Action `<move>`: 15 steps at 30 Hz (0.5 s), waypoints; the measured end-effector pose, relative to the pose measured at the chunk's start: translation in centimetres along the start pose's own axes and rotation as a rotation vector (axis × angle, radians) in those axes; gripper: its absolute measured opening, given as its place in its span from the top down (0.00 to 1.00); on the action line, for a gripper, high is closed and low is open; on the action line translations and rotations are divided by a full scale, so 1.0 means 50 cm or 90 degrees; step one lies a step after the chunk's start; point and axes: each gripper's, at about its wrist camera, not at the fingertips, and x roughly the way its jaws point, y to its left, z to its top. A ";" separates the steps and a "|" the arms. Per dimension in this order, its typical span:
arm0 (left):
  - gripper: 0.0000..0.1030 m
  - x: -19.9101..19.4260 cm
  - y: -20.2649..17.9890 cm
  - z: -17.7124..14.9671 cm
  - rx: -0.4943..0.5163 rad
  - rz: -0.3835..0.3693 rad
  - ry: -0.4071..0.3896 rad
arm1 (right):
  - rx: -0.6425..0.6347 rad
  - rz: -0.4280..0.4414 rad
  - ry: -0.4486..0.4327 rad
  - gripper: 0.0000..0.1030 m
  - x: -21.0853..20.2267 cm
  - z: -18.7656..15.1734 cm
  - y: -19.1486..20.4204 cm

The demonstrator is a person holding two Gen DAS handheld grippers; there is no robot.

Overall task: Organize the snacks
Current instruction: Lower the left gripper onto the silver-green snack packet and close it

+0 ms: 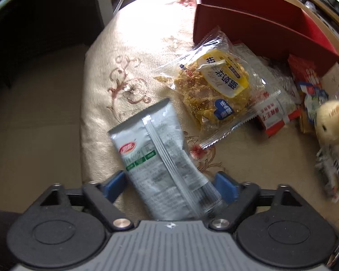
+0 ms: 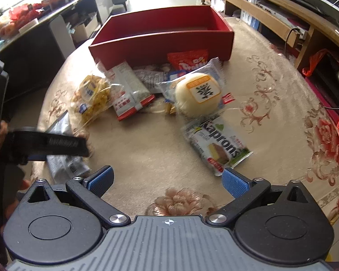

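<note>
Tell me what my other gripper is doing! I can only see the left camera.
Observer: The right gripper is open and holds nothing, above bare tablecloth.
Operator: Is anything in the red box yet?
Observer: No snacks show inside the red box, though its front wall hides the floor.
Operator: What's the blurry thing far on my right?
Observer: A packet printed "Kaprons", lying flat just ahead of the right gripper.
</note>
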 end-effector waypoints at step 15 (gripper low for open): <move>0.51 -0.046 0.004 -0.039 0.090 -0.092 0.009 | -0.105 0.013 -0.046 0.23 0.018 0.121 0.076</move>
